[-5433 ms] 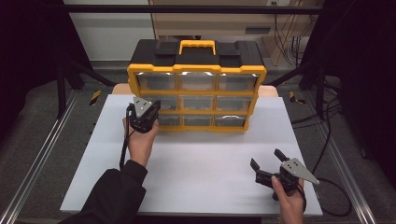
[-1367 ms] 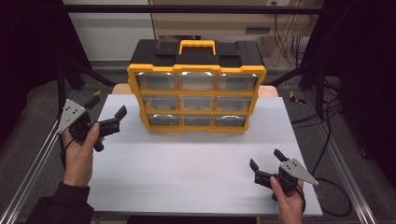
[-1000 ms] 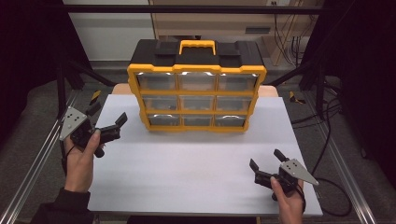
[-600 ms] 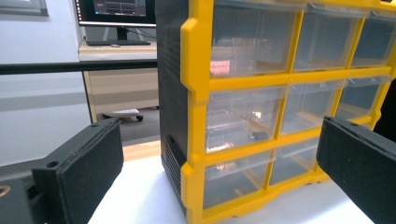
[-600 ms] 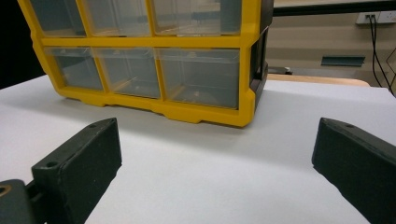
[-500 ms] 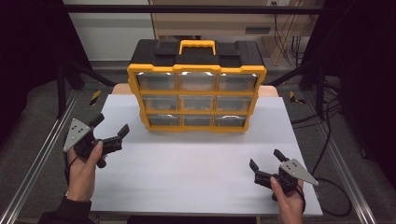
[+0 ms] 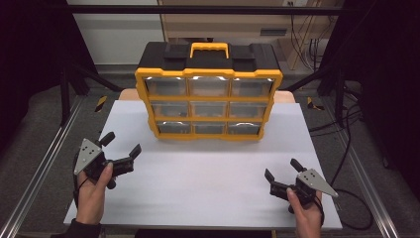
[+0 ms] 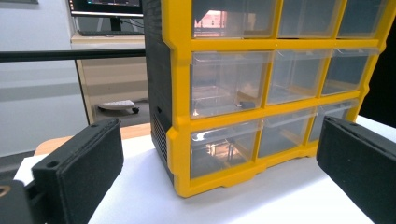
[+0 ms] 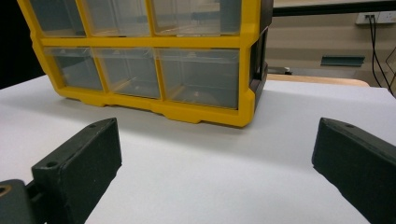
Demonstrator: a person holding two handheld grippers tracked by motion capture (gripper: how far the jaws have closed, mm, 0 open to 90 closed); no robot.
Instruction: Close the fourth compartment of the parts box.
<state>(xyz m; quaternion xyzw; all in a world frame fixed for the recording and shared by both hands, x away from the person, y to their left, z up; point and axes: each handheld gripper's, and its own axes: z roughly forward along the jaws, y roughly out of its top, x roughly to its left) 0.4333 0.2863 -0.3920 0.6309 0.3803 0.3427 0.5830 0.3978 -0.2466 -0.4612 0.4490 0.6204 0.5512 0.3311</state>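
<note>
High view: the yellow-and-black plastic drawer cabinet with nine clear drawers (image 7: 208, 91) stands upright at 12 o'clock on the white rectangular tabletop (image 7: 208, 191), drawer fronts facing us, black lid and yellow carry handle on top. We read that placement as deliberate: fronts square to the person so either tool can reach a pull. All nine drawers look shut. Our left gripper (image 7: 120, 151) sits at 8 o'clock near the left table edge, jaws spread, holding nothing, aimed toward the cabinet's lower left corner. Our right gripper (image 7: 281, 174) rests at 4 o'clock near the front edge, jaws likewise spread and empty, well apart from the cabinet. Both are parked low and wide, so the cabinet face stays unobstructed.

Left gripper view: we look between the two black jaws, set wide apart, at the cabinet's left front corner (image 8: 261, 102). Small items sit in the bottom-left and middle-left drawers; too blurred to identify. Jaws are level with the bottom row, so we judge that row the likely target.

Right gripper view: jaws wide, nothing between them. The cabinet (image 9: 154, 60) is at 11 o'clock, bare tabletop (image 9: 224, 177) ahead of the jaws. The visible drawers look empty. We judge this gripper is on standby, perhaps to steady the cabinet if a drawer sticks.
</note>
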